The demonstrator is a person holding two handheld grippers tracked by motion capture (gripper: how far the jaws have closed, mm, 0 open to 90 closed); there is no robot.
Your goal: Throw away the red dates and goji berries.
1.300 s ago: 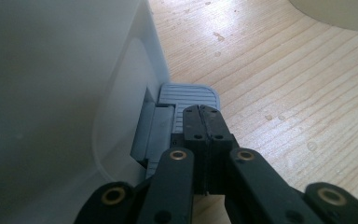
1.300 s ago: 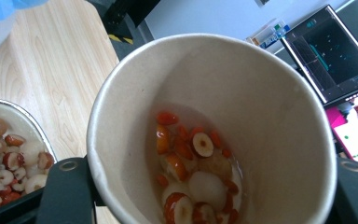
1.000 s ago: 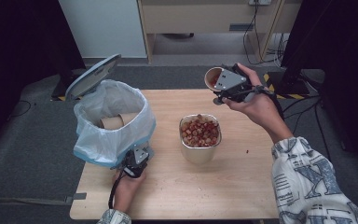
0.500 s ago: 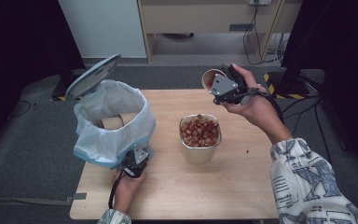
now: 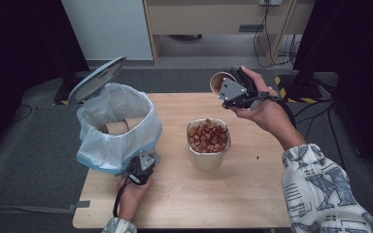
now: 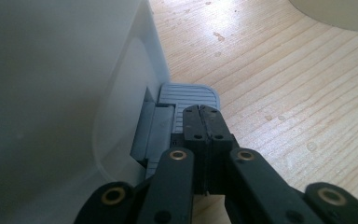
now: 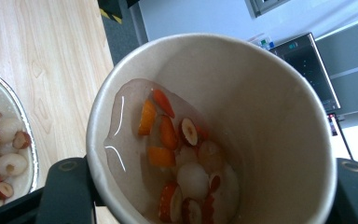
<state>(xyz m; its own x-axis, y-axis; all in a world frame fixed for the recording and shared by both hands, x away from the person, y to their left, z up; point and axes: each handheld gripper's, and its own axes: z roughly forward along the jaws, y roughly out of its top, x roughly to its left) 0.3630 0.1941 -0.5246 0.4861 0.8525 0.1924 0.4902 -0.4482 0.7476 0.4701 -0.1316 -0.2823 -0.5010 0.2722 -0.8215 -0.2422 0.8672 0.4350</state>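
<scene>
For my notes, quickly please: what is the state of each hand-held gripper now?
Left hand-held gripper: closed, empty, resting on the bin's pedal.
Right hand-held gripper: closed on a tilted paper cup with liquid and fruit pieces.

Bright, evenly lit table amid dark surroundings; glare on liquid, blurred close-up gripper views.

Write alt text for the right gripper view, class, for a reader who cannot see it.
A tilted paper cup, gripped by the right claw, holds clear liquid with red, orange and white fruit pieces. At the left edge, a metal bowl of similar pieces sits on the wooden table.
</scene>
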